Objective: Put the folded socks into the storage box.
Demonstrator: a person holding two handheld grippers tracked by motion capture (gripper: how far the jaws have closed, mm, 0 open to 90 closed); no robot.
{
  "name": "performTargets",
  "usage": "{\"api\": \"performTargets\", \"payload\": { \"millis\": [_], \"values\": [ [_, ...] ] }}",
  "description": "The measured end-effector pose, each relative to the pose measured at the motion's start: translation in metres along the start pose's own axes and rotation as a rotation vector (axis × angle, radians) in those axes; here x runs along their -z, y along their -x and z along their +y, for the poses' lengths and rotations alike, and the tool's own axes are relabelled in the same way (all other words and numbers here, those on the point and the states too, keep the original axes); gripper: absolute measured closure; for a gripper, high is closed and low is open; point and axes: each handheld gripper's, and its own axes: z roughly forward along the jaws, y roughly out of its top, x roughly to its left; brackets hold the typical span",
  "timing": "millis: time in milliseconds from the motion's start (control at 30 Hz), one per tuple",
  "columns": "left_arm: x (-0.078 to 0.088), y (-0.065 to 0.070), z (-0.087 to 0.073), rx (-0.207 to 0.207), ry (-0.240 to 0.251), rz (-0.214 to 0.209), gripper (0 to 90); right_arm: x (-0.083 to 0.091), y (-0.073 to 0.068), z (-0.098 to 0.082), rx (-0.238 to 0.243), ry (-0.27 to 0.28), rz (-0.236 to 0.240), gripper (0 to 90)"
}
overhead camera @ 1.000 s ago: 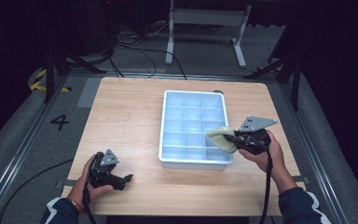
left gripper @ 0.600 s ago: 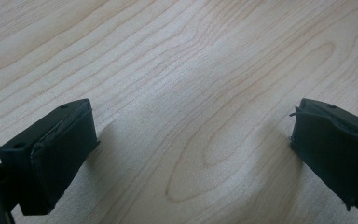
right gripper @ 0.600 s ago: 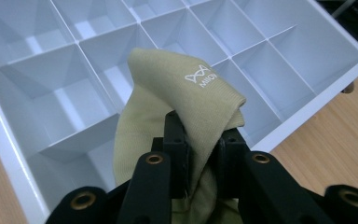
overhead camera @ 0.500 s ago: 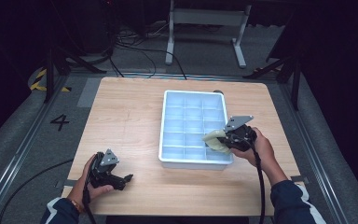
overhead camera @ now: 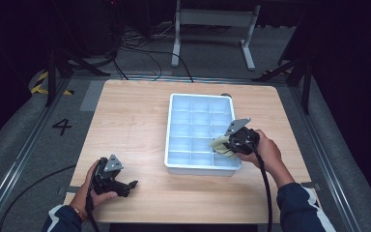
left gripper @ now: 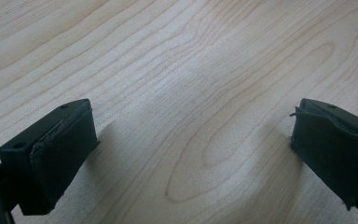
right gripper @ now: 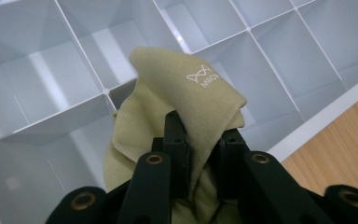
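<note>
Right hand-held gripper (right gripper: 200,135) clamped on a folded olive-green knit cloth with a small white logo (right gripper: 186,88), held over the near right compartments of the white plastic divided tray (overhead camera: 174,125). Lower part of cloth hidden behind the black jaws; logo lettering cut off by a fold. Left hand-held gripper (overhead camera: 125,186) resting low on the pale wooden worktop (overhead camera: 125,125), well apart from tray, jaws spread wide, nothing between.

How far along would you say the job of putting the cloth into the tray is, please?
Picked up: the right gripper is shut on the folded olive-green cloth, held over the white divided plastic tray. Left: lowering and releasing it; every visible compartment is empty. The left gripper rests open on the wooden table.
</note>
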Motion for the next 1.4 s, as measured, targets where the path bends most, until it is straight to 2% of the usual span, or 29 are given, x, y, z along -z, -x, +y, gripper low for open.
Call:
{"api": "performTargets", "payload": {
  "millis": [167, 200, 333, 533, 700, 967, 1100, 1200, 1333, 1400],
  "values": [
    [0.000, 0.000, 0.000, 0.003, 0.001, -0.002, 0.3, -0.004, -0.005, 0.008, 0.071, -0.080, -0.015, 78.7],
    [0.000, 0.000, 0.000, 0.003, 0.001, -0.002, 0.3, -0.004, -0.005, 0.008, 0.071, -0.080, -0.015, 78.7],
    [0.000, 0.000, 0.000, 0.003, 0.000, 0.000, 0.4, -0.011, -0.007, 0.016, 0.104, -0.147, -0.012, 78.7],
    [0.000, 0.000, 0.000, 0.002, -0.001, 0.002, 0.4, -0.019, 0.000, 0.019, 0.075, -0.183, 0.047, 78.7],
    [0.000, 0.000, 0.000, 0.005, -0.001, 0.004, 0.4, -0.028, 0.002, 0.023, 0.084, -0.228, 0.058, 78.7],
    [0.000, 0.000, 0.000, 0.005, 0.000, 0.003, 0.4, -0.034, 0.004, 0.026, 0.079, -0.266, 0.068, 78.6],
    [0.000, 0.000, 0.000, 0.004, -0.001, 0.004, 0.4, -0.041, 0.003, 0.028, 0.104, -0.315, 0.071, 78.5],
    [0.000, 0.000, 0.000, 0.005, -0.001, 0.004, 0.4, -0.043, 0.003, 0.028, 0.107, -0.324, 0.074, 78.5],
    [0.000, 0.000, 0.000, 0.004, 0.000, 0.004, 0.4, -0.046, 0.005, 0.026, 0.111, -0.333, 0.094, 78.4],
    [0.000, 0.000, 0.000, 0.005, 0.000, 0.004, 0.4, -0.049, 0.005, 0.025, 0.112, -0.358, 0.105, 78.4]
  ]
}}
